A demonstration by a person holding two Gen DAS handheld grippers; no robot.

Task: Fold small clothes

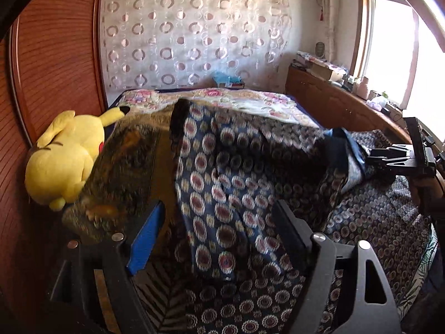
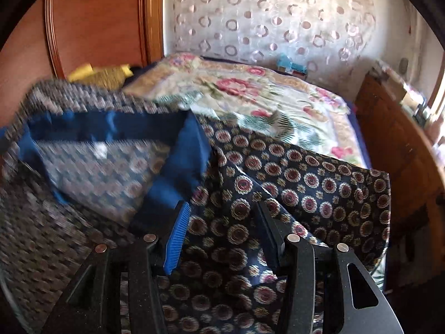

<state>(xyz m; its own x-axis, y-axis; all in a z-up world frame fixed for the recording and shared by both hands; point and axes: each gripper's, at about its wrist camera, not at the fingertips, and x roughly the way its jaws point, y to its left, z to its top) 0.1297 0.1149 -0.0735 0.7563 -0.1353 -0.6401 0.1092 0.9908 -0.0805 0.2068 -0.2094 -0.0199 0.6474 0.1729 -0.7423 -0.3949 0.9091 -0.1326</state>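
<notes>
A dark navy garment (image 1: 222,172) with red and gold medallions lies rumpled on the bed, blurred by motion. Its blue lining (image 2: 178,161) and paler inner side are turned up at the left of the right wrist view. My left gripper (image 1: 219,222) stands open just above the cloth, its blue pad (image 1: 144,239) clear of the fabric. My right gripper (image 2: 222,220) is also open over the garment (image 2: 306,189), with cloth lying below the gap and neither pad pressing on it. In the left wrist view the right gripper (image 1: 370,158) sits at the blue-lined edge on the right.
A yellow plush toy (image 1: 66,156) lies at the left by the wooden wardrobe (image 1: 55,55). A floral quilt (image 1: 236,100) covers the far half of the bed. A cluttered wooden sideboard (image 1: 333,105) runs under the window on the right. A blue box (image 1: 228,80) sits by the curtain.
</notes>
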